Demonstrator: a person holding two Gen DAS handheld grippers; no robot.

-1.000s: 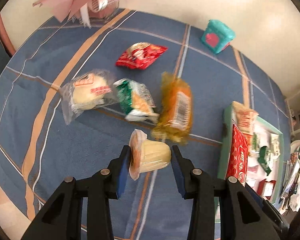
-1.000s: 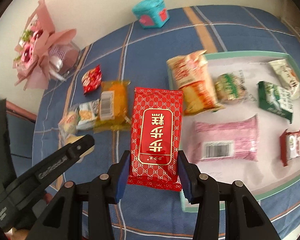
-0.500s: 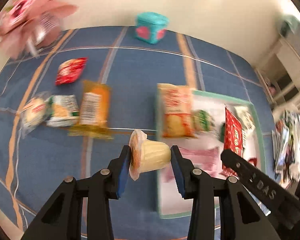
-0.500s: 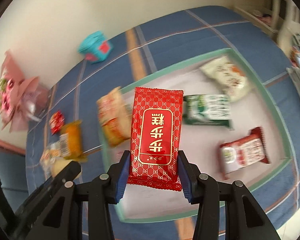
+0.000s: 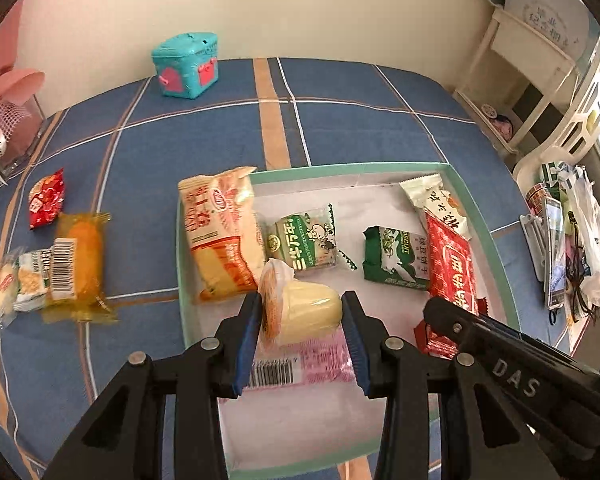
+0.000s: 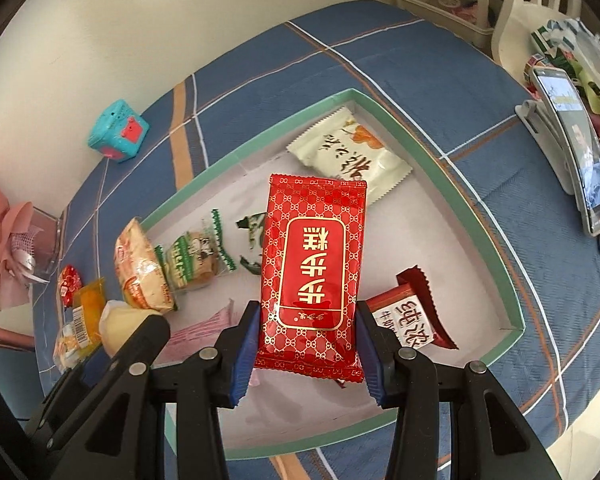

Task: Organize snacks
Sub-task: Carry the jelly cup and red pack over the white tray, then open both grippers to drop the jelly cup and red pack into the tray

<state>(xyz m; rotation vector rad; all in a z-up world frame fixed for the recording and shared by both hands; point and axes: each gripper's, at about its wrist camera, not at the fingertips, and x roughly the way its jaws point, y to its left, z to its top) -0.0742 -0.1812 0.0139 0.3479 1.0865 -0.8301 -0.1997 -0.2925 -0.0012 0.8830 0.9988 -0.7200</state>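
Blue plaid cloth (image 5: 204,144) covers the counter, and on it sits a shallow tray (image 5: 380,167) with a green rim and a white floor. We hold our left gripper (image 5: 302,334) above the tray's near left part, clenched on a pale yellow jelly cup (image 5: 306,312) that lies on its side between the blue pads, its foil lid turned to the left. Below it lies a pink packet (image 5: 324,360) with a barcode.

Our right gripper (image 6: 306,354) is clamped on the lower end of a red packet (image 6: 314,268) with gold lettering, which stands up over the middle of the tray. In the left wrist view the same packet shows at the right side of the tray, above the right gripper's black arm.

In the tray we see an orange and white bag (image 5: 220,236) leaning over the left rim, a small green and white packet (image 5: 304,242) just beside it, a dark green biscuit packet (image 5: 396,260) further right, a white packet (image 6: 352,152) near the far corner, and a dark red packet (image 6: 412,316) near the right gripper.

Left of the tray, on the cloth, lie an orange packet (image 5: 78,260) with a barcode, two small clear packets (image 5: 18,280) touching it, and a small red packet (image 5: 46,198) beyond. A teal box (image 5: 186,65) stands near the wall, well apart from the tray.
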